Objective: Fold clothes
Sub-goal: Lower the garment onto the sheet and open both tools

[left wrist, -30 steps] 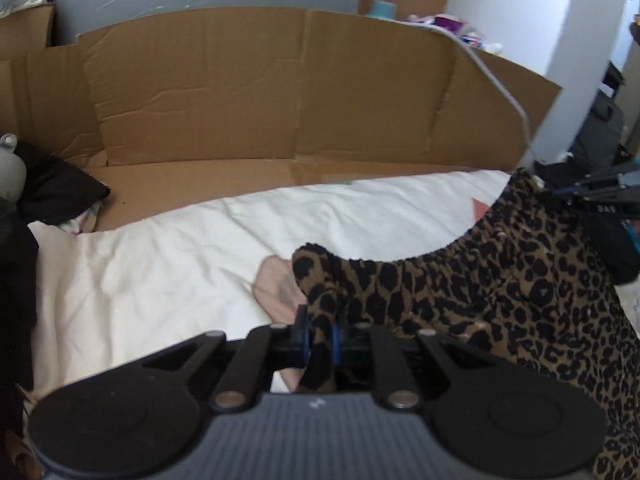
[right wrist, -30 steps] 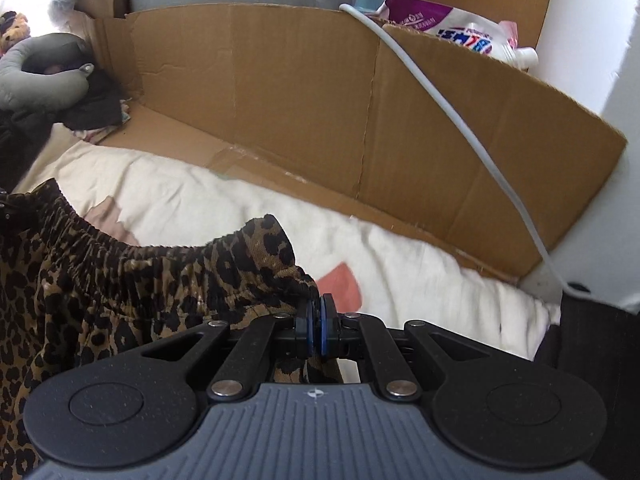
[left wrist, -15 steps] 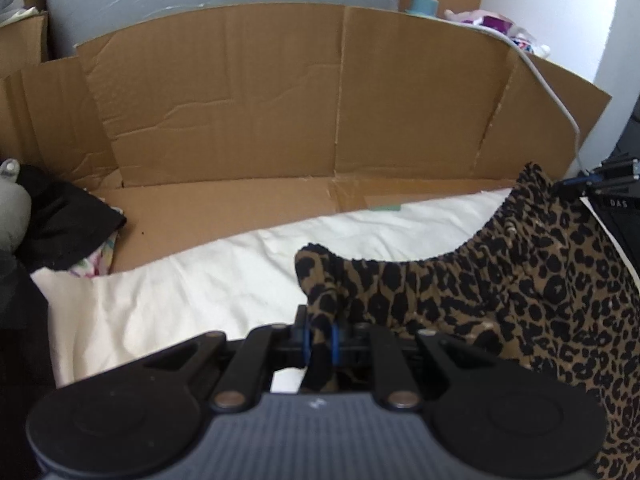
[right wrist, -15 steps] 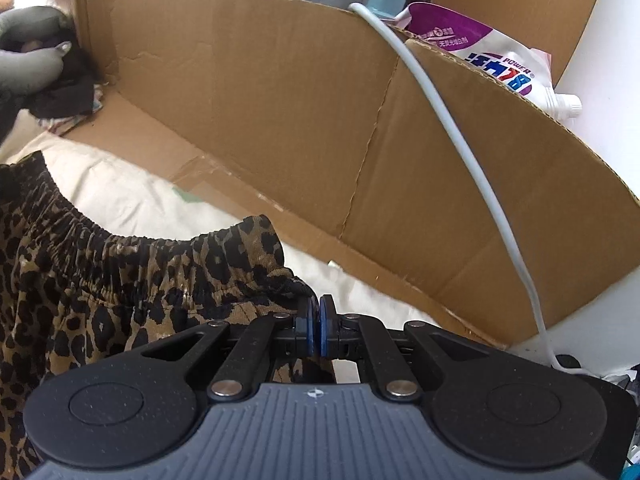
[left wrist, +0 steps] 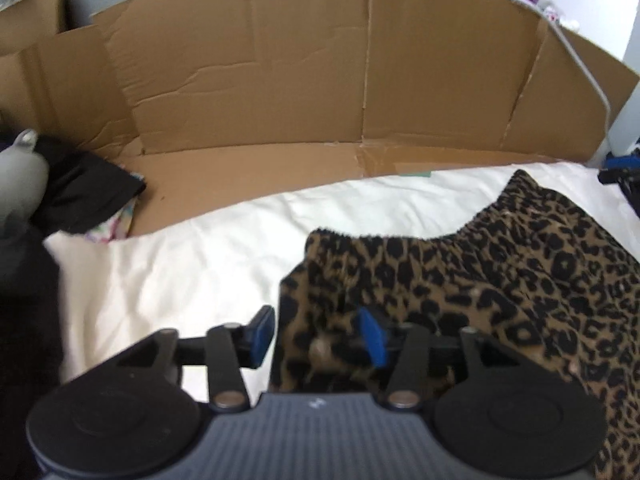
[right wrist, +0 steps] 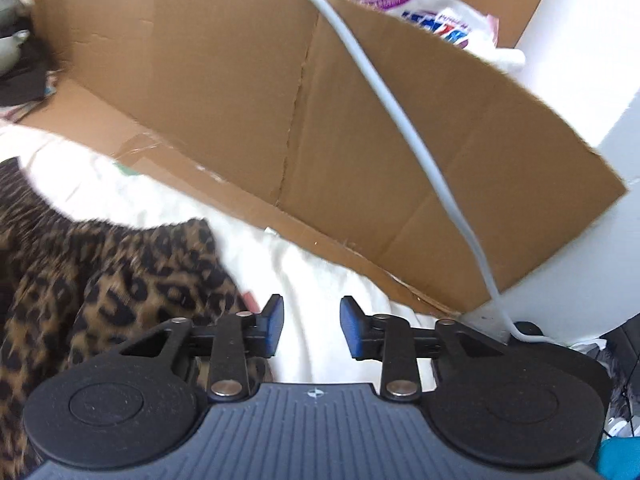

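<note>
The leopard-print garment (left wrist: 500, 272) runs off the right edge (blurred near the fingers (left wrist: 370, 334)), hiding the sheet beneath.

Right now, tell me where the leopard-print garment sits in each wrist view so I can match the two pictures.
Left wrist view: the leopard-print garment fills the lower right, its gathered edge running up to the right, cloth lying between the open left gripper fingers.
Right wrist view: the garment lies lower left, beside the open right gripper.
Shared landmark: the cardboard wall standing behind the white sheet.
</note>
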The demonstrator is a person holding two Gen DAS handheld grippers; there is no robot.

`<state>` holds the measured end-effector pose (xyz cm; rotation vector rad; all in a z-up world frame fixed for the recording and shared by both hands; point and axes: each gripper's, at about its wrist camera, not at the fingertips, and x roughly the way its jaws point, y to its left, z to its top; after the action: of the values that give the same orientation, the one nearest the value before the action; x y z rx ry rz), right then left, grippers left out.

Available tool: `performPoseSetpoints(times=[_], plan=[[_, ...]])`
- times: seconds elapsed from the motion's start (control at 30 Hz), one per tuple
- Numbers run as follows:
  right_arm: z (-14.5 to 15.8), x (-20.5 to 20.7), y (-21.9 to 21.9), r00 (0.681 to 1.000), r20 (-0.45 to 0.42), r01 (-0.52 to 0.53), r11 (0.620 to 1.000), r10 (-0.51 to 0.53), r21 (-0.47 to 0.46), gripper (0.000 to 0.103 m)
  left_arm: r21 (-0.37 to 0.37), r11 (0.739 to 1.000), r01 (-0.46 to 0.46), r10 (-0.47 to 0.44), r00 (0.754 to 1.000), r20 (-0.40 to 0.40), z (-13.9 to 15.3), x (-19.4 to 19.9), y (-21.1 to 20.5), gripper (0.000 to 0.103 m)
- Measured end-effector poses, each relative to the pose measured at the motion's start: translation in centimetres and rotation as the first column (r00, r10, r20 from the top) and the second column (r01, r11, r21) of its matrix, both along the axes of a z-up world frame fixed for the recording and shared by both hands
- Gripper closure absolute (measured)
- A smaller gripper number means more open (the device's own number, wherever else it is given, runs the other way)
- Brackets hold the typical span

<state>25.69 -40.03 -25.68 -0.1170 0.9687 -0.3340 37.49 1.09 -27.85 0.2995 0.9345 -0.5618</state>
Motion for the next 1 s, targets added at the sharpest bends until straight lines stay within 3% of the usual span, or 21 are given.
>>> performPoseSetpoints(times=[0.33, 0.53, 0.6, 0.7, 0.83, 1.0], plan=[[4.7, -8.6, 1.0, 0.999, 0.042, -0.008, 0.997, 0.004, 0.082, 0.065, -0.047, 0.996, -0.073, 0.072, 0.997, -0.035, 4.3, -6.0, 5.1, 0.053], [5.5, -15.4, 1.1, 0.995, 0.069, 0.070, 0.990, -0.079, 0.124, 0.065, -0.045, 0.989, -0.141, 0.140, 0.990, -0.031, 5.3, -10.5, 7.0, 0.053], [4.9, -17.3, 1.3, 0.995, 0.054, 0.083, 0.991, -0.090, 0.104, 0.065, -0.035, 0.981, -0.190, 0.188, 0.981, -0.052, 5.2, -11.9, 7.9, 0.054], [4.1, -20.2, 0.8, 0.988, 0.053, 0.142, 0.986, -0.147, 0.086, 0.065, -0.046, 0.981, -0.190, 0.187, 0.981, -0.060, 5.3, -13.8, 8.8, 0.054], [2.6, -23.2, 0.0, 0.973, 0.059, 0.213, 0.967, -0.223, 0.138, 0.065, -0.014, 0.982, -0.187, 0.187, 0.981, -0.044, 4.6, -15.5, 9.1, 0.054], [0.0, -25.3, -1.0, 0.945, 0.091, 0.285, 0.925, -0.315, 0.251, 0.065, 0.038, 0.979, -0.199, 0.202, 0.965, -0.168, 3.4, -16.5, 8.2, 0.060]])
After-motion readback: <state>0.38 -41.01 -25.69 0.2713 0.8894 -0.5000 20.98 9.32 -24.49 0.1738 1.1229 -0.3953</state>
